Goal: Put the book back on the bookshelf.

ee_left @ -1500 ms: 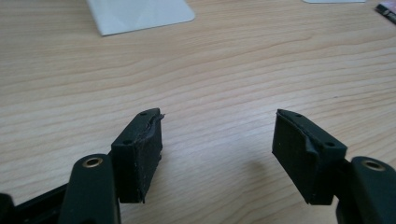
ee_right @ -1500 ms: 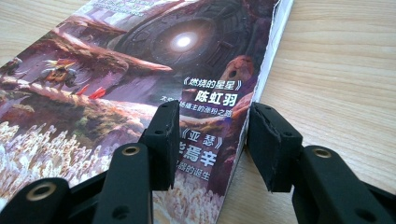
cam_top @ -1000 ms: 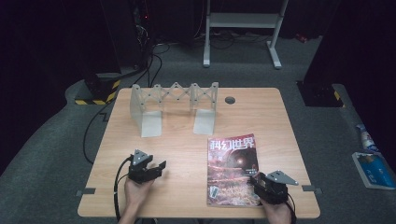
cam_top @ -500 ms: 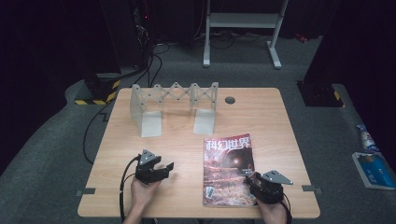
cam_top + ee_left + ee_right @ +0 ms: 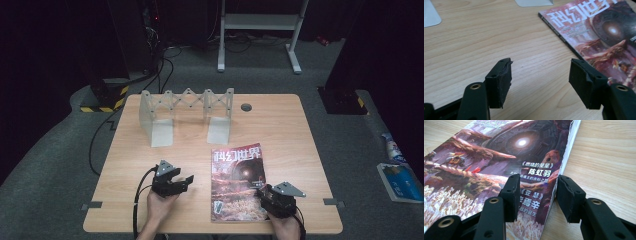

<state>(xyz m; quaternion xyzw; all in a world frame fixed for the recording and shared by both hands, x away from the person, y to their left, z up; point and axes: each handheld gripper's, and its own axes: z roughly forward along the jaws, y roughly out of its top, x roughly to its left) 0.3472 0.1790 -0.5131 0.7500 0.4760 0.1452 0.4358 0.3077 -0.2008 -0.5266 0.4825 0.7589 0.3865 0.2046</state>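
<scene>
The magazine [image 5: 237, 182] lies flat on the wooden table [image 5: 300, 140], in the near half and a little right of the middle, with its red cover up and its spine on the left side; the right gripper [image 5: 267, 192] is at the magazine's near right corner, held by a hand [image 5: 286, 226] coming from the bottom edge. In the right gripper view its jaws are partly open and they stand on both sides of the magazine's right edge [image 5: 560, 172] (one jaw above the cover, the other above the bare wood); I cannot tell if they touch the paper, and nothing is clamped between them.

The left gripper [image 5: 184, 181] is over the bare table, just beside the spine of the magazine but apart from it; in the left gripper view its jaws are wide open with only wood between them, and the magazine [image 5: 596, 35] is to the right. A grey folding rack [image 5: 187, 112] stands at the far side of the table, well apart from both grippers.
</scene>
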